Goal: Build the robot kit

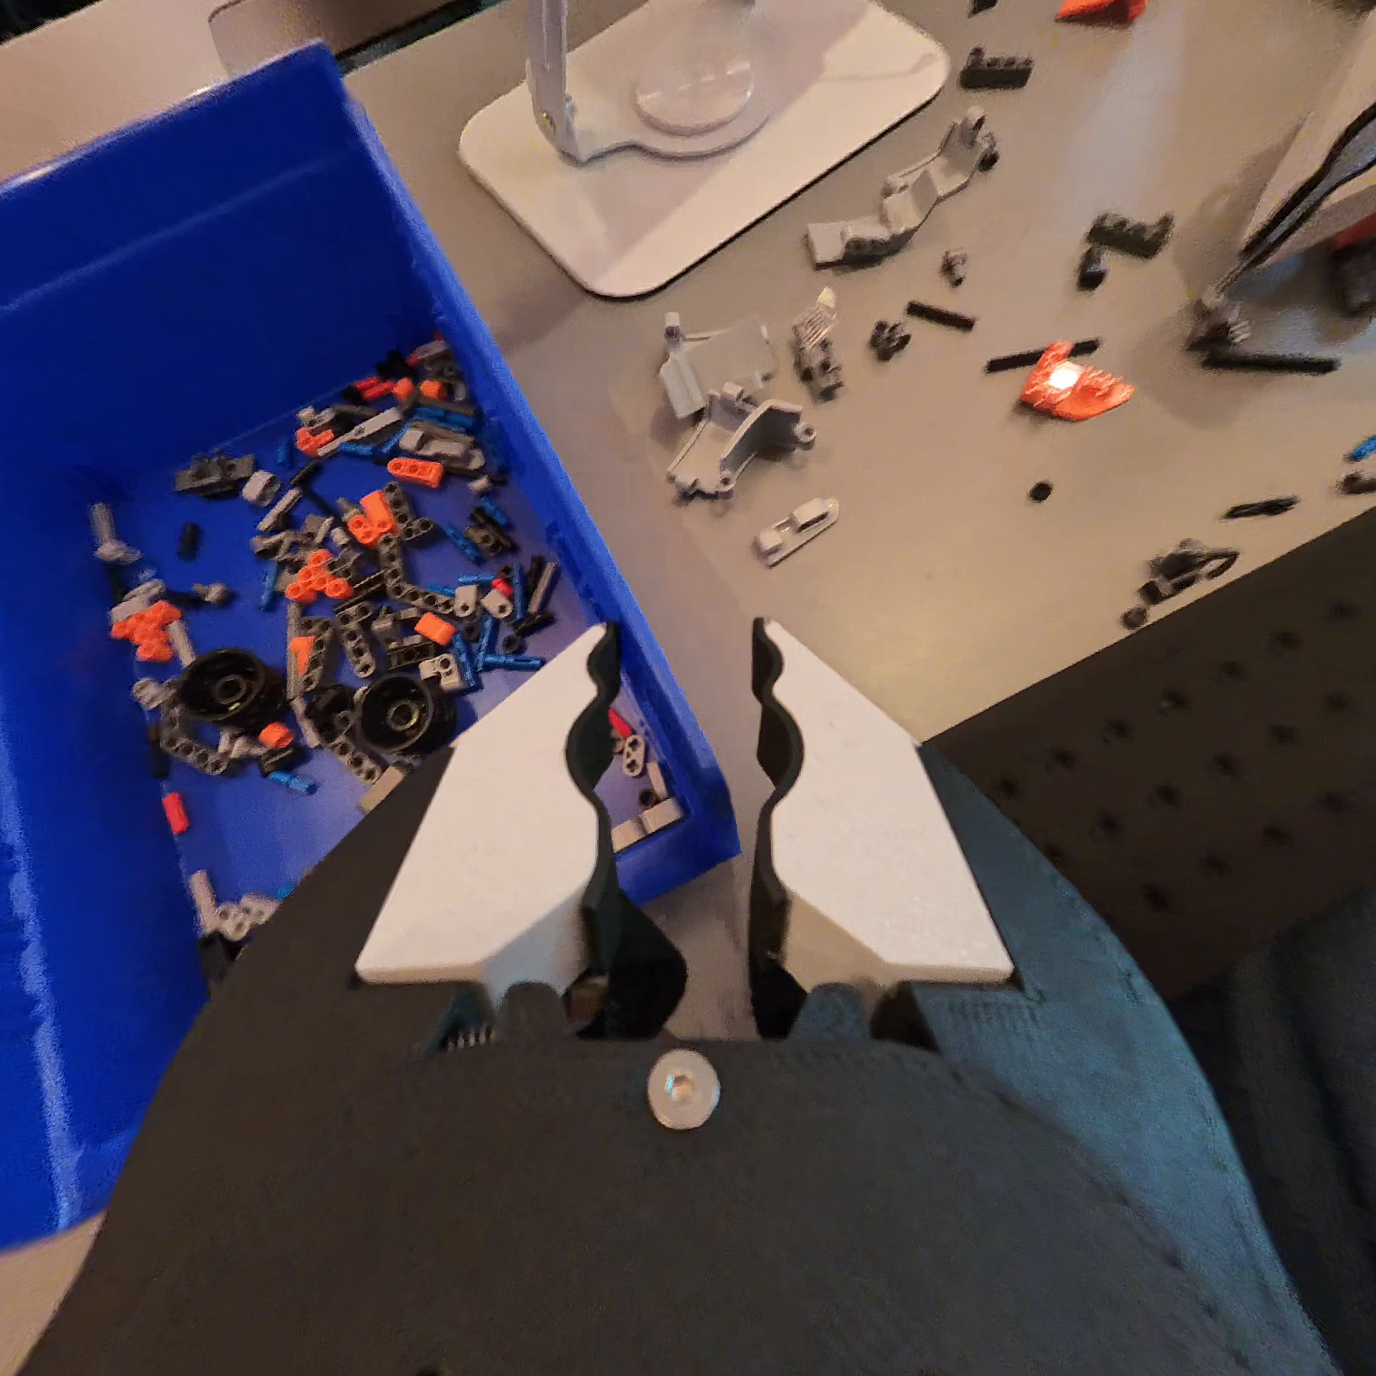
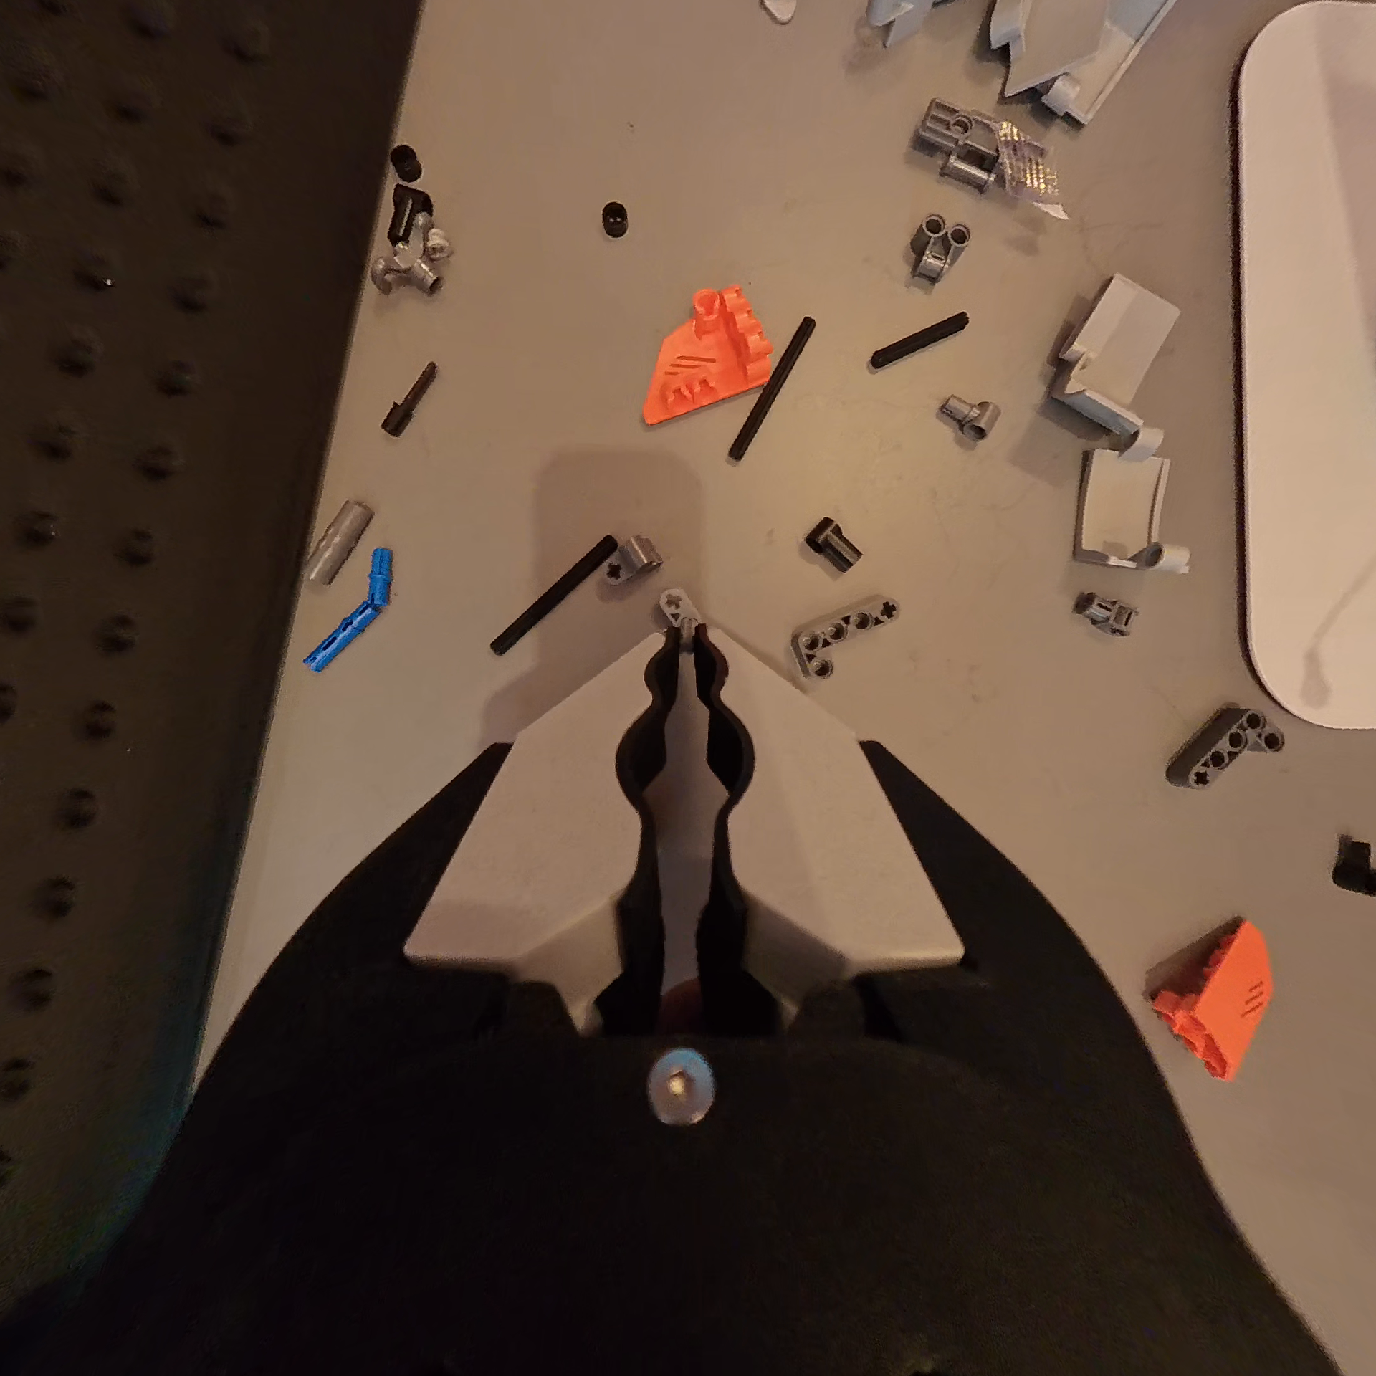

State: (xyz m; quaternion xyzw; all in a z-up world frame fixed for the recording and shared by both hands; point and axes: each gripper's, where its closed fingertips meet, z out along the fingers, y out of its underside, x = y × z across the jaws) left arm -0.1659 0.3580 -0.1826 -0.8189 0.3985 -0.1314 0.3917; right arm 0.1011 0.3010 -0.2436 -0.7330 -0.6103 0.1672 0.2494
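My left gripper point(image 1: 683, 642) is open and empty, held above the near right corner of a blue bin point(image 1: 246, 313). The bin holds several small grey, black, orange and blue building pieces and two black wheels point(image 1: 231, 689). My right gripper point(image 2: 686, 636) is shut on a small thin grey piece point(image 2: 677, 607) that sticks out past the fingertips, just above the grey table. A black axle point(image 2: 555, 594) and a small grey connector point(image 2: 634, 560) lie just ahead of it to the left.
Loose pieces are scattered over the table: an orange panel point(image 2: 704, 365), another orange panel point(image 2: 1217, 998), black axles point(image 2: 771, 387), grey beams point(image 2: 841, 633), blue pins point(image 2: 354, 610), grey panels point(image 2: 1117, 357). A white stand base point(image 1: 700, 141) sits behind. A black perforated mat point(image 1: 1191, 744) borders the table. Left tips to right tips: about 30 cm. It is some 4 cm from my right tips to the black axle point(image 2: 555, 594). Seen from the left wrist view point(image 1: 1273, 362) as well.
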